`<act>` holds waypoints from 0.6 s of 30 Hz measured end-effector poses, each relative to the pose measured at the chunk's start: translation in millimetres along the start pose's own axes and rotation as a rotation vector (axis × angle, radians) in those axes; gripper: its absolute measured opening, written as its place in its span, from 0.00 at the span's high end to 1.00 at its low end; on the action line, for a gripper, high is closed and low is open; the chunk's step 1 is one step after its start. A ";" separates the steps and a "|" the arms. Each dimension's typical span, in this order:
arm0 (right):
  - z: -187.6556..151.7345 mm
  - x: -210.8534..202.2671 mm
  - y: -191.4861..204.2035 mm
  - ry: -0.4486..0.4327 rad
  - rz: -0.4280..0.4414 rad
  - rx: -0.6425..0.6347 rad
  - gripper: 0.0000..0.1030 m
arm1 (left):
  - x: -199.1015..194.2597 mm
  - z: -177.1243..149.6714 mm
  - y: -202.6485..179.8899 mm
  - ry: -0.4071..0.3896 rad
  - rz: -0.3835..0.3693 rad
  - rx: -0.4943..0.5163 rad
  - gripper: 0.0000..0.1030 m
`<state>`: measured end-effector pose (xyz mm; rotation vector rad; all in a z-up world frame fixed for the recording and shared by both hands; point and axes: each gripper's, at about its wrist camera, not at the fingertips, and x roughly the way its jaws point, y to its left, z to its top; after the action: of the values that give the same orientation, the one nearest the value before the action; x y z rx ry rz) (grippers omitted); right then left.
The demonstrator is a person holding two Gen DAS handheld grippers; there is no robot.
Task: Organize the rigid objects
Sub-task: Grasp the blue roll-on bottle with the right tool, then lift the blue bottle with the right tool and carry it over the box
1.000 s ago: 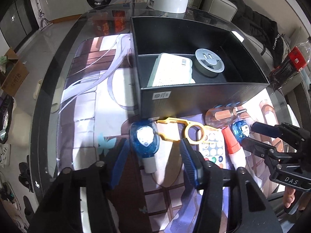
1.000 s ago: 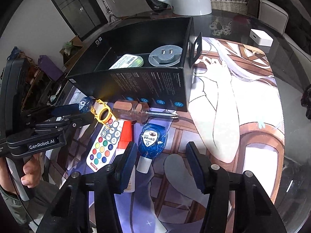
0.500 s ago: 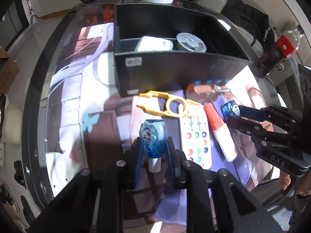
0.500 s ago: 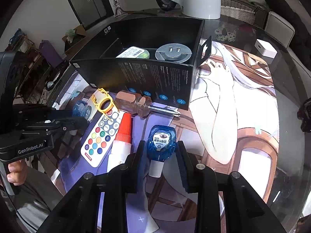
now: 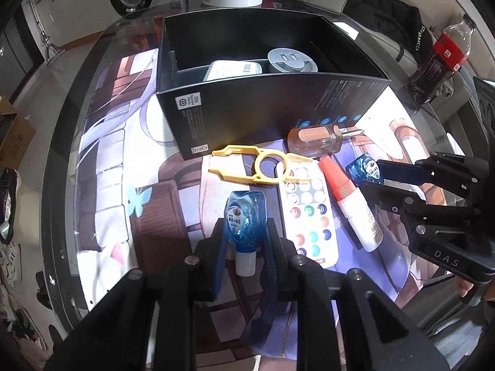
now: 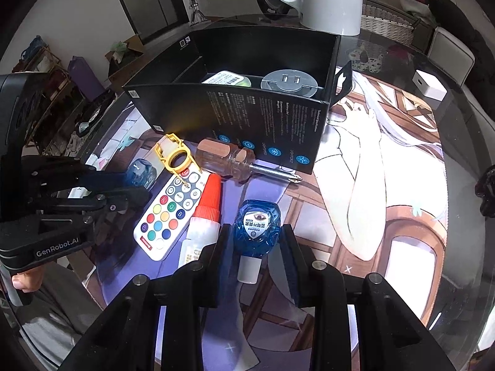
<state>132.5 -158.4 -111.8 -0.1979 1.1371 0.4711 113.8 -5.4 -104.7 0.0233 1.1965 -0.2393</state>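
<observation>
Both grippers now clamp blue bottles, left [image 5: 246, 241] on one [image 5: 246, 222], right [image 6: 256, 247] on another [image 6: 257, 232]; "GenRobot.AI" at nine o'clock; remote [image 6: 173, 210] buttons read R, G, B.

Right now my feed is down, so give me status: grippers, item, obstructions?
Left gripper shut on blue bottle. Right gripper shut on second blue bottle. Black box ahead, open-topped. Screwdriver and remote lie between.

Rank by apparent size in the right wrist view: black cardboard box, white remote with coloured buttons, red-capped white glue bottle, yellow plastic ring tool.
1. black cardboard box
2. white remote
3. glue bottle, close to the remote, partly hidden
4. yellow ring tool
</observation>
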 end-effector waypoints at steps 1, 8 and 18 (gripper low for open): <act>-0.3 0.0 -0.1 -0.001 0.000 0.000 0.70 | -0.3 0.0 0.3 -0.001 -0.006 -0.007 0.80; -1.9 -9.4 -1.1 -0.026 0.023 0.015 0.71 | -11.9 -1.4 1.0 -0.041 -0.030 -0.003 0.80; 4.9 -70.4 1.9 -0.319 -0.004 0.011 0.71 | -65.5 -0.2 -13.8 -0.301 0.017 0.064 0.80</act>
<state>112.0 -173.1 -45.9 -0.1106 0.8263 0.4741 88.4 -7.5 -42.8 0.0518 0.8890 -0.2562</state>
